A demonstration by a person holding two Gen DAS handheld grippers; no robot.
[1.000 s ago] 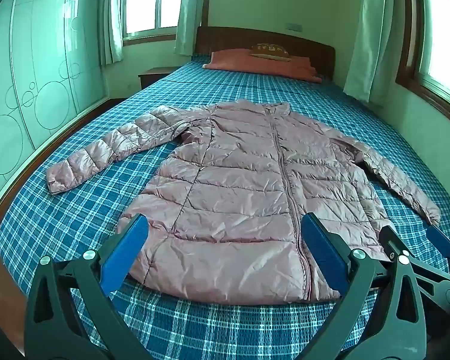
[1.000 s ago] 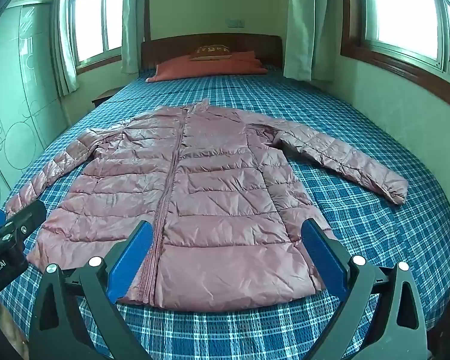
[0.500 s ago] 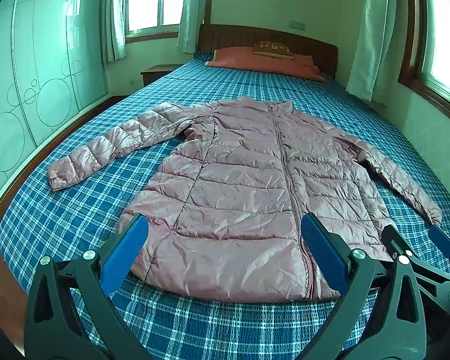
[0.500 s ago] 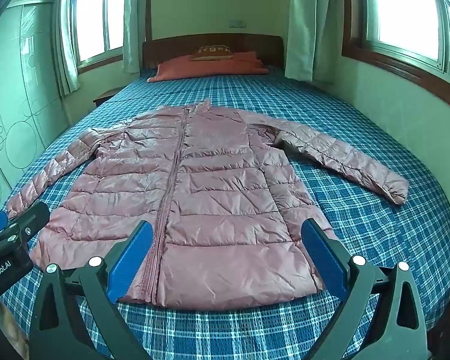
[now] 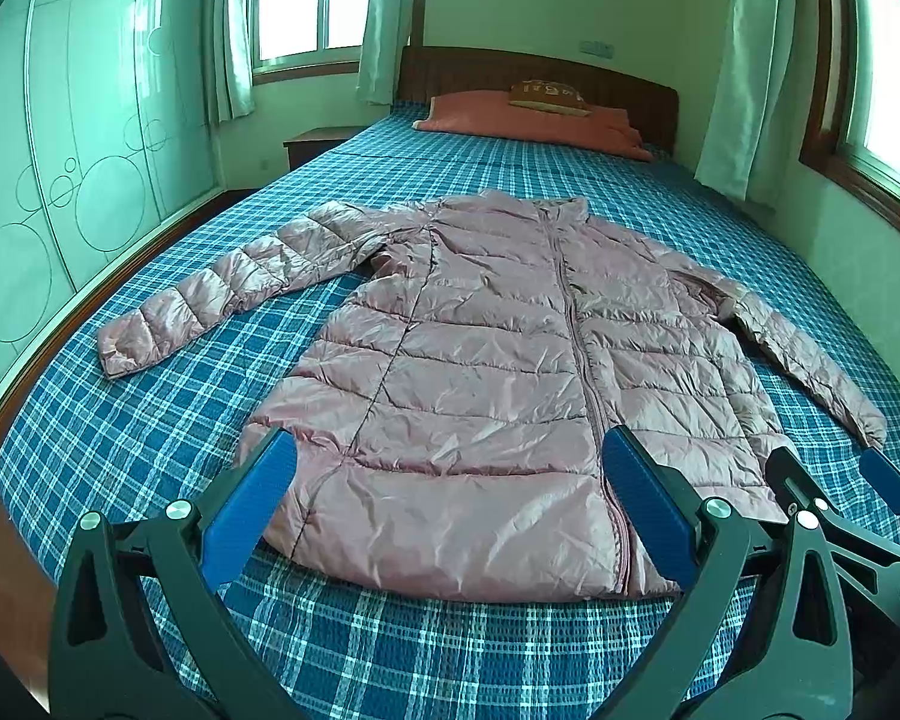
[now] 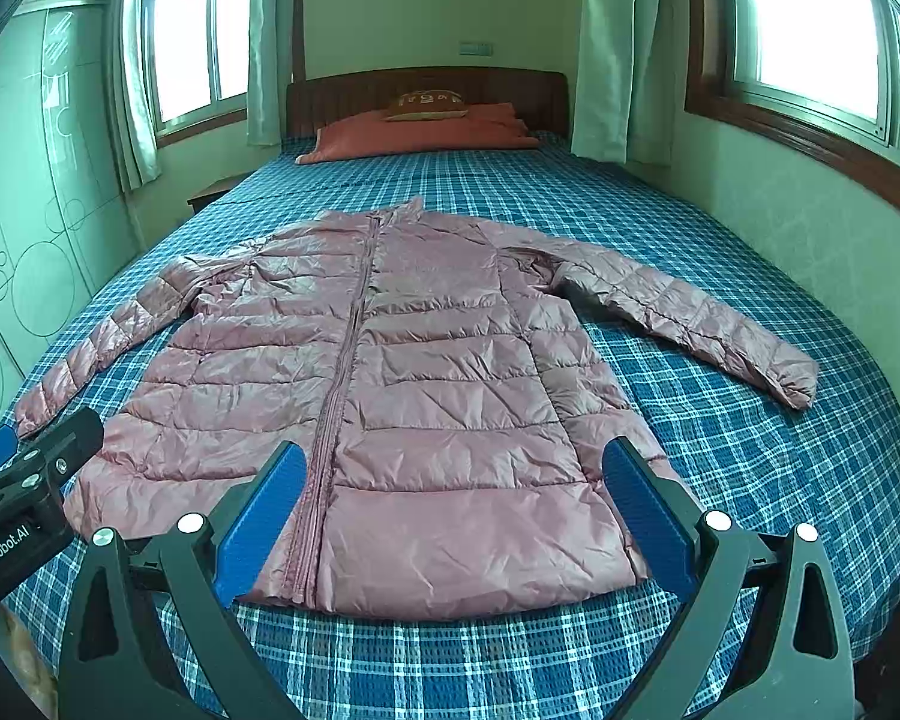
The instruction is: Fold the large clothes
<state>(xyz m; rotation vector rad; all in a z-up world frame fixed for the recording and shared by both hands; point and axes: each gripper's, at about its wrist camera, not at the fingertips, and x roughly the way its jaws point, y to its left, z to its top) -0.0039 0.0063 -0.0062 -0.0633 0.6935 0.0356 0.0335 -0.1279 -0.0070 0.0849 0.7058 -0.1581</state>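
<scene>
On the bed [image 5: 150, 420] lies one pink puffer jacket [image 5: 498, 372], flat, both sleeves spread, plaid margin around. Left claw [image 5: 450, 510] and right claw [image 6: 456, 516], two, gape empty above its hem.

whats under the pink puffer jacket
The pink puffer jacket lies flat, zipped, sleeves spread, directly on the blue plaid bedspread, which shows all around it. Anything between jacket and bedspread is covered, so it cannot be seen.
</scene>
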